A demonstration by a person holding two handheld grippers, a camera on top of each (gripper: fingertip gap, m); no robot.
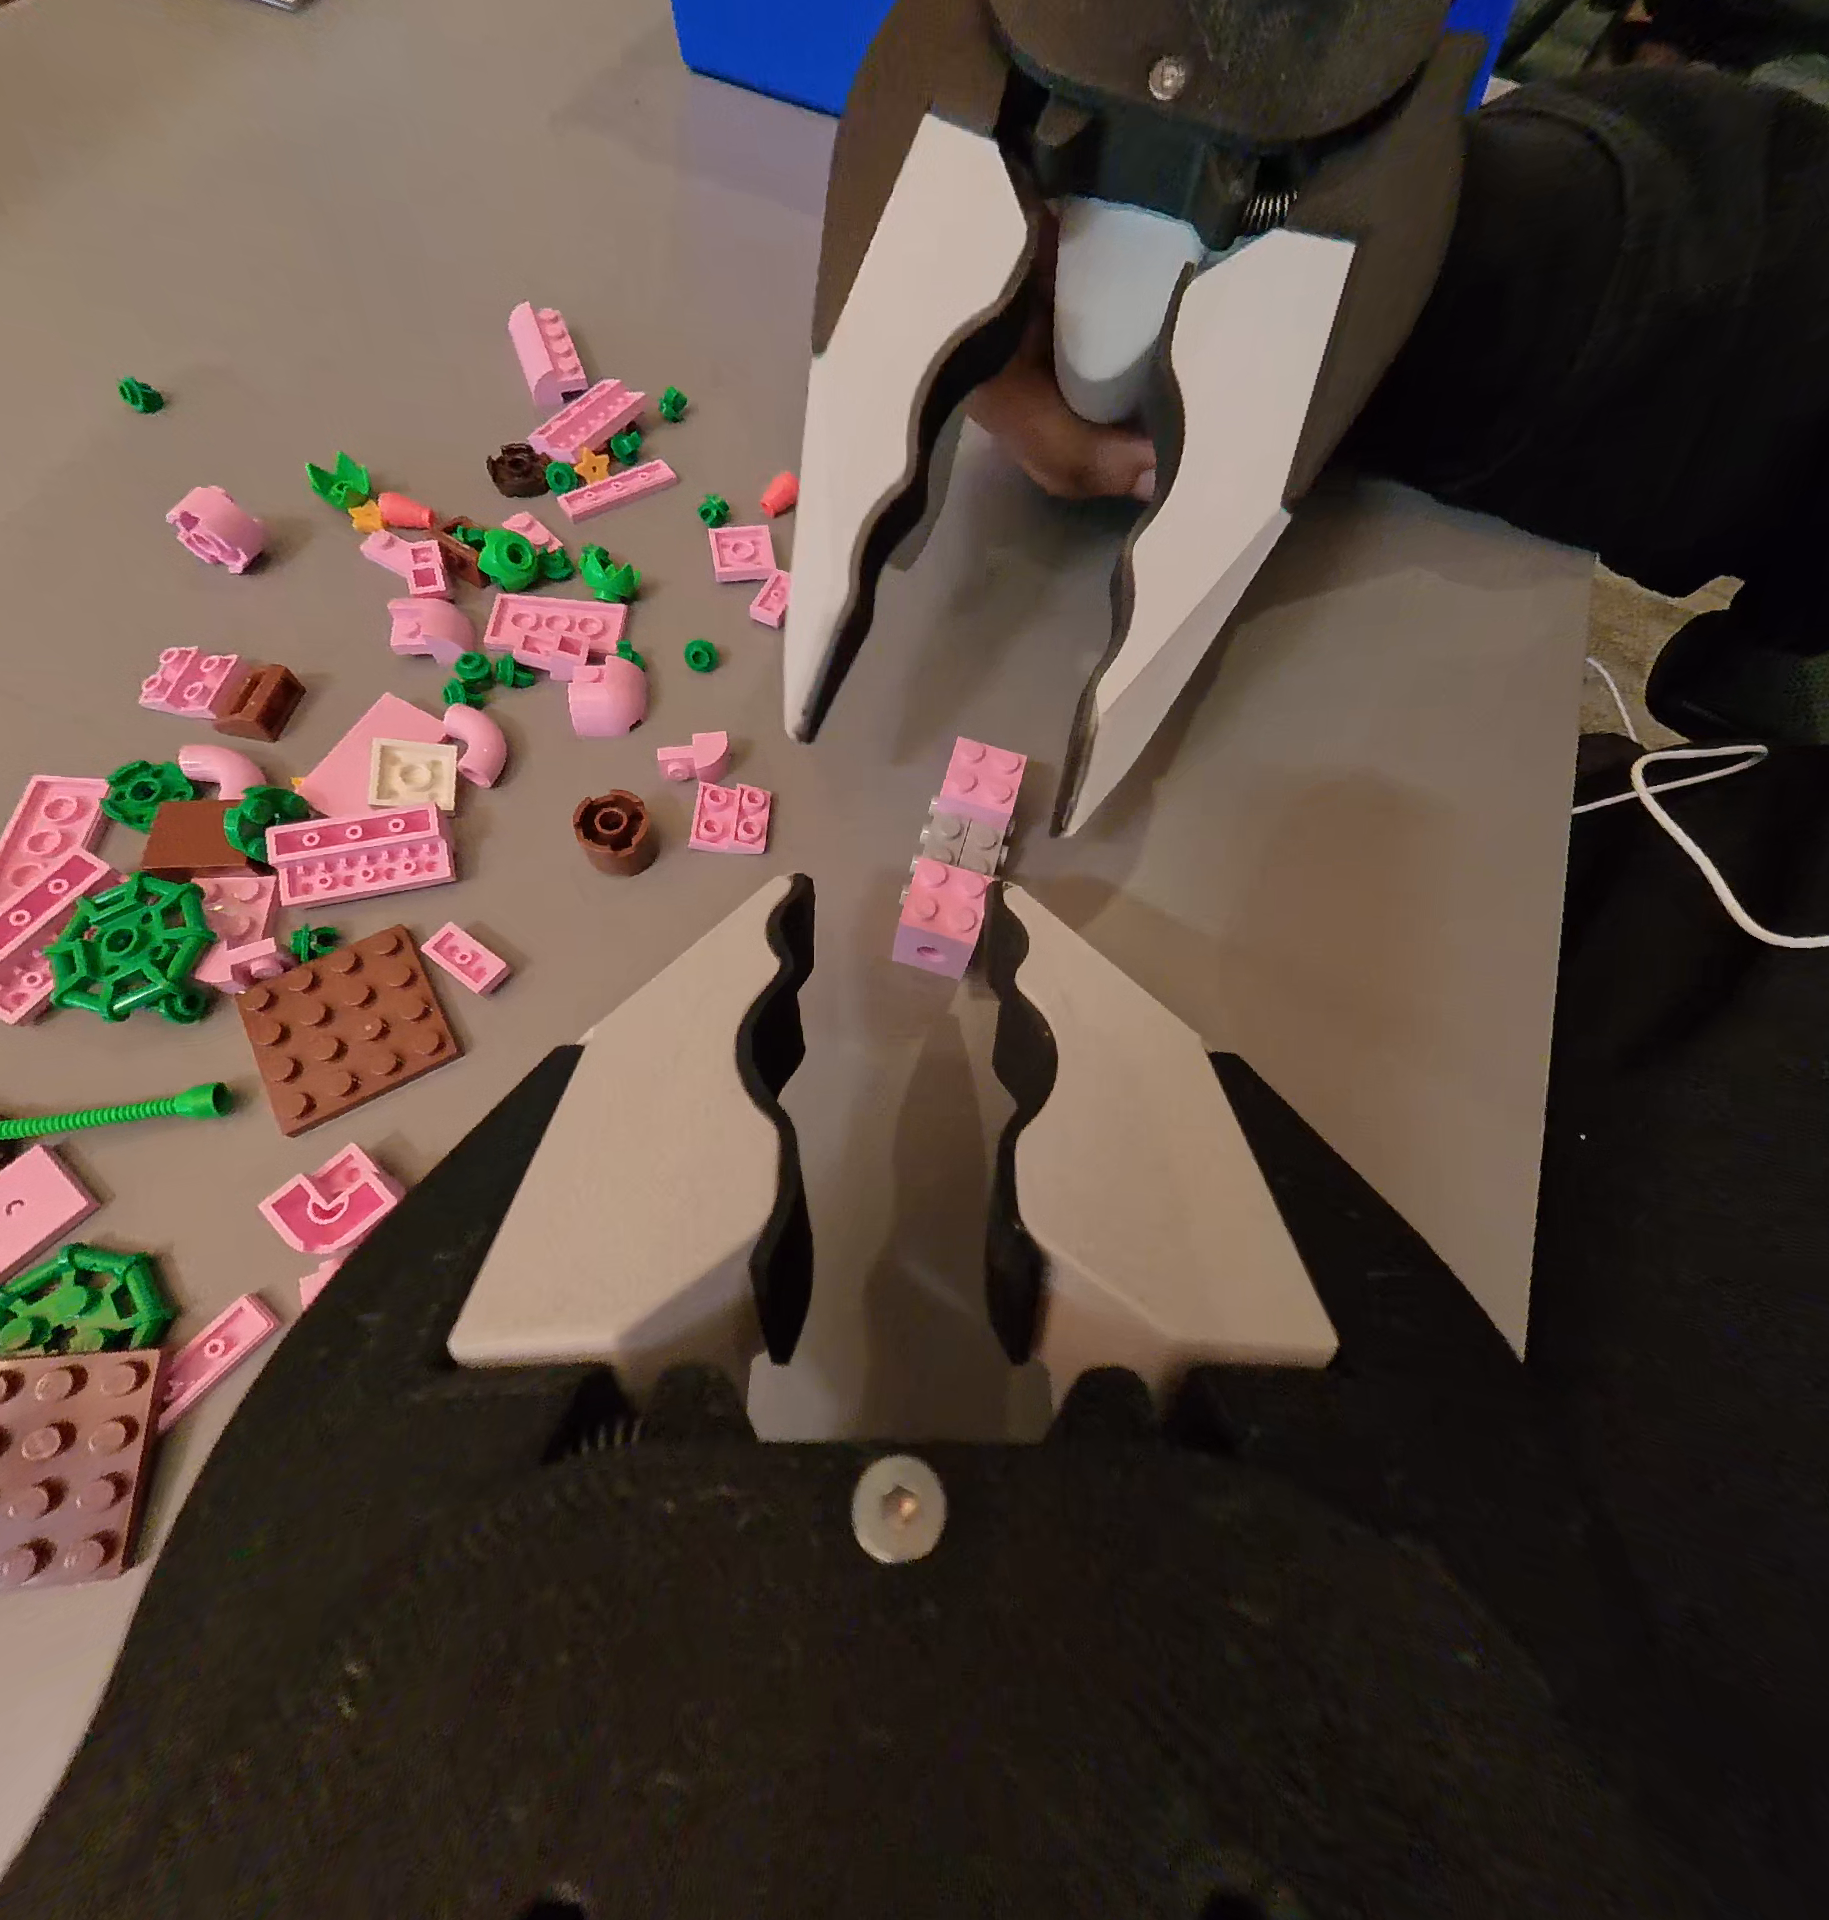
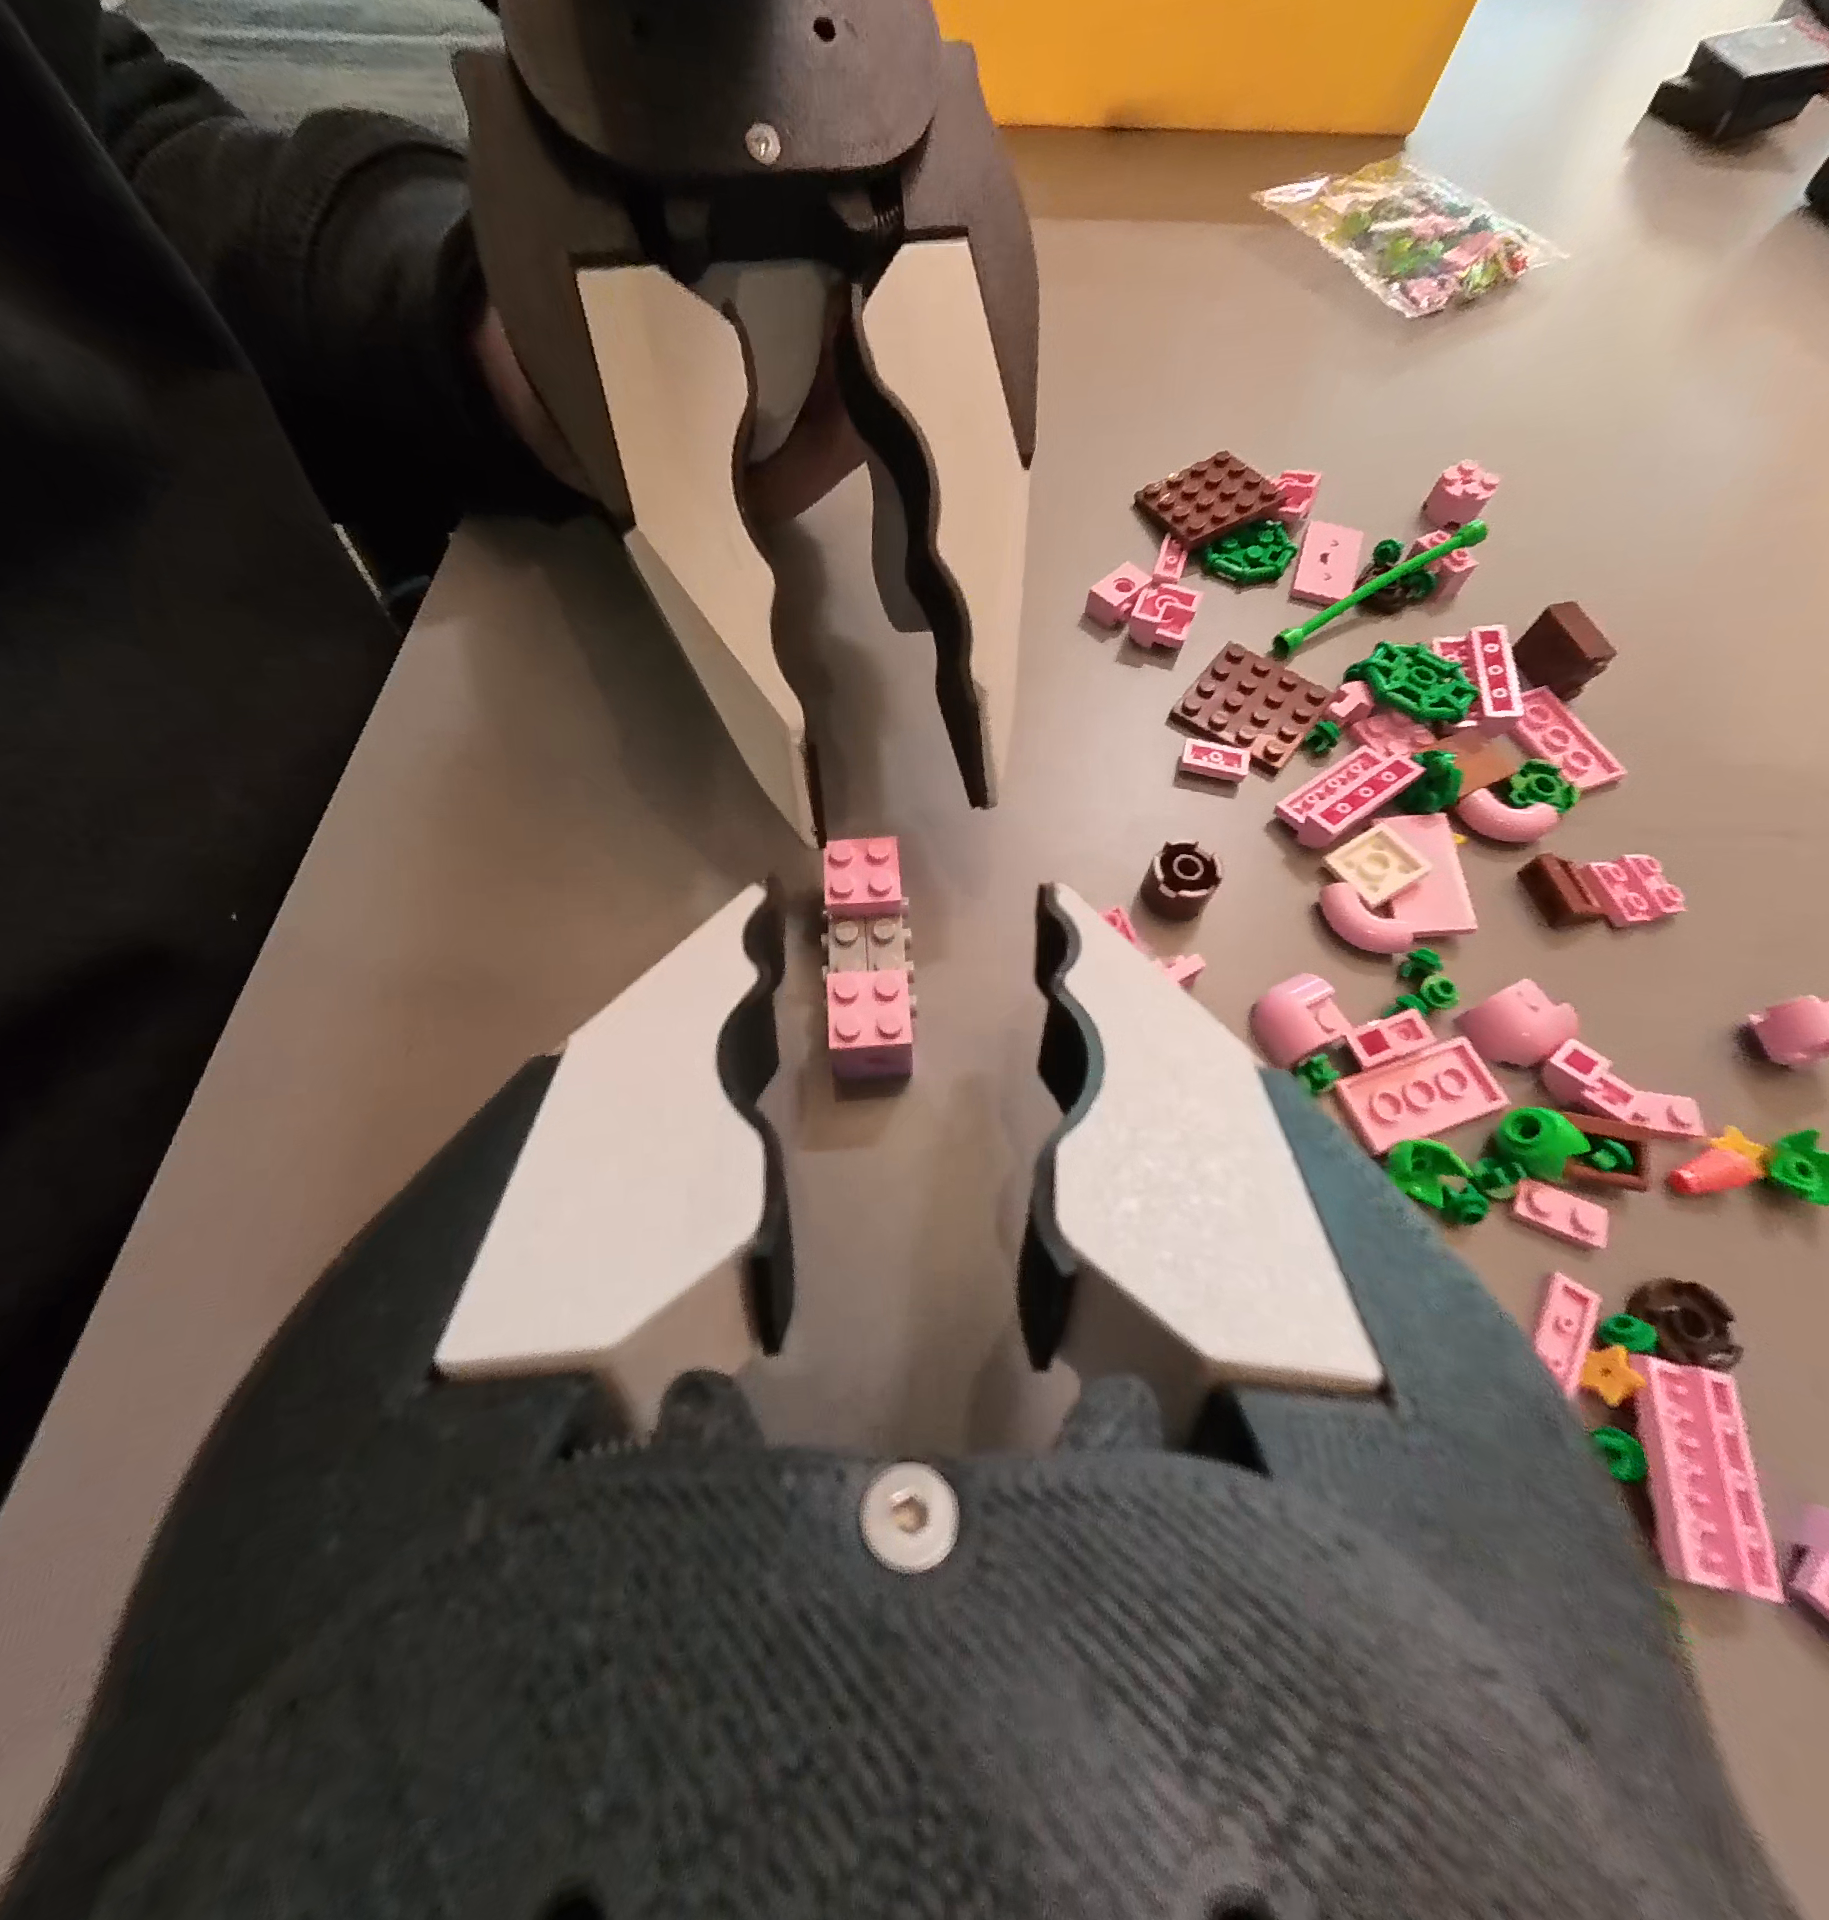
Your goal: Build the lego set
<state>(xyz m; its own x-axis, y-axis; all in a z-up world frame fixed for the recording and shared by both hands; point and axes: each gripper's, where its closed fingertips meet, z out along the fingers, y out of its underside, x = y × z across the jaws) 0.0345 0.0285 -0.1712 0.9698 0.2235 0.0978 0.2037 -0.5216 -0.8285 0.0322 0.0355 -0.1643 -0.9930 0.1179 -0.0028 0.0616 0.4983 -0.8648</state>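
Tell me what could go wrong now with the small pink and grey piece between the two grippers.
1. The pink-and-grey assembly lies close to the table edge; a push from either open gripper could slide it off.
2. The left gripper has one fingertip right beside the assembly, so closing off-centre may twist it or split the grey middle.
3. The right gripper could sweep the brown round piece nearby.

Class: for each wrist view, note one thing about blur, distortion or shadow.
Left wrist view: wide-angle bending curves the table edge; a soft shadow lies beside the pink-grey block. Right wrist view: loose bricks at the right edge smear; the block stays sharp.
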